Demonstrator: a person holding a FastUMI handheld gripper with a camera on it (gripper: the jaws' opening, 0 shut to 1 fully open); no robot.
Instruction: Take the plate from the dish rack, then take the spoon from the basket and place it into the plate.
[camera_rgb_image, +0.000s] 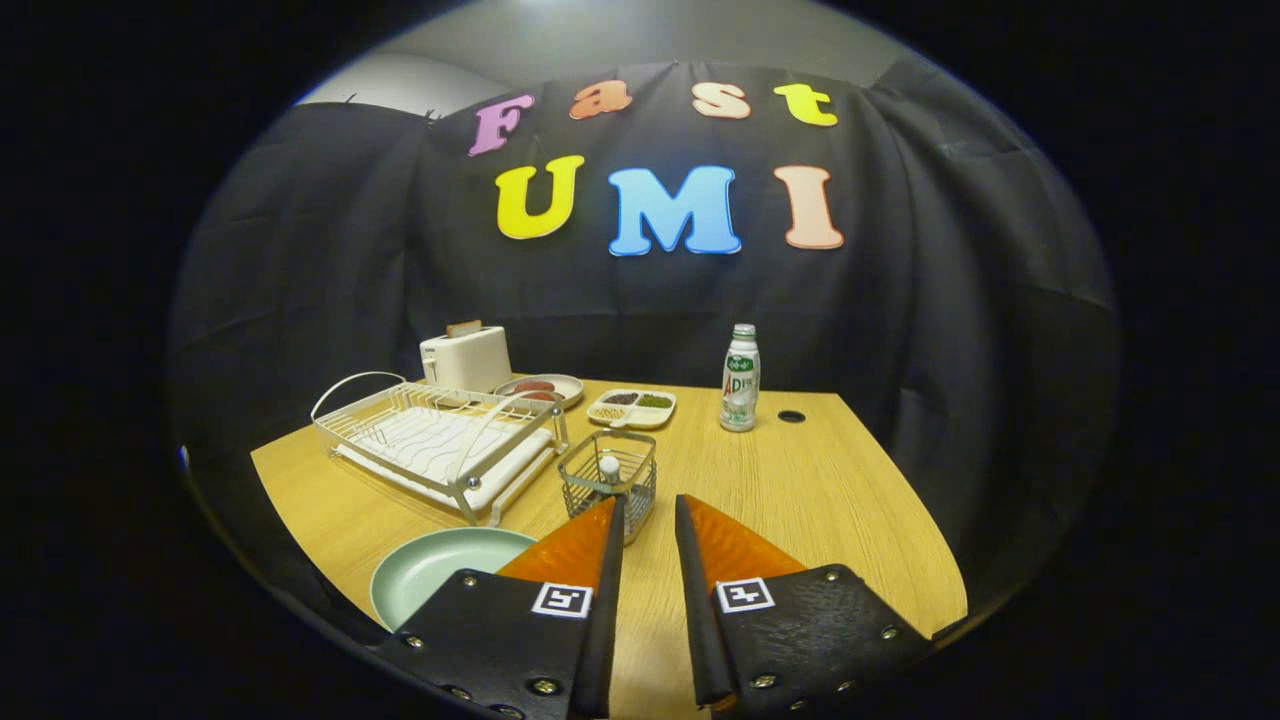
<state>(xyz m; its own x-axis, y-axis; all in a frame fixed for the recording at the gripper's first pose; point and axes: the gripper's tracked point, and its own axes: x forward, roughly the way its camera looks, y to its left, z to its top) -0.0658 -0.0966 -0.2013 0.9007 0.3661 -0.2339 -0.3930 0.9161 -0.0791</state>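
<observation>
Pale-green plate (440, 578) out on the wooden table (800, 500), my claw (650, 512) parted and holding nothing.

My two fingers stand apart with bare tabletop between them. The plate lies flat just beside my left finger, partly hidden by it. Just ahead of my fingertips sits the wire basket (608, 480) with the spoon (608, 468) upright inside. Beside the basket, further left, stands the white dish rack (435, 440); beyond it a toaster (465, 358), two food dishes and a bottle (740, 378).
</observation>
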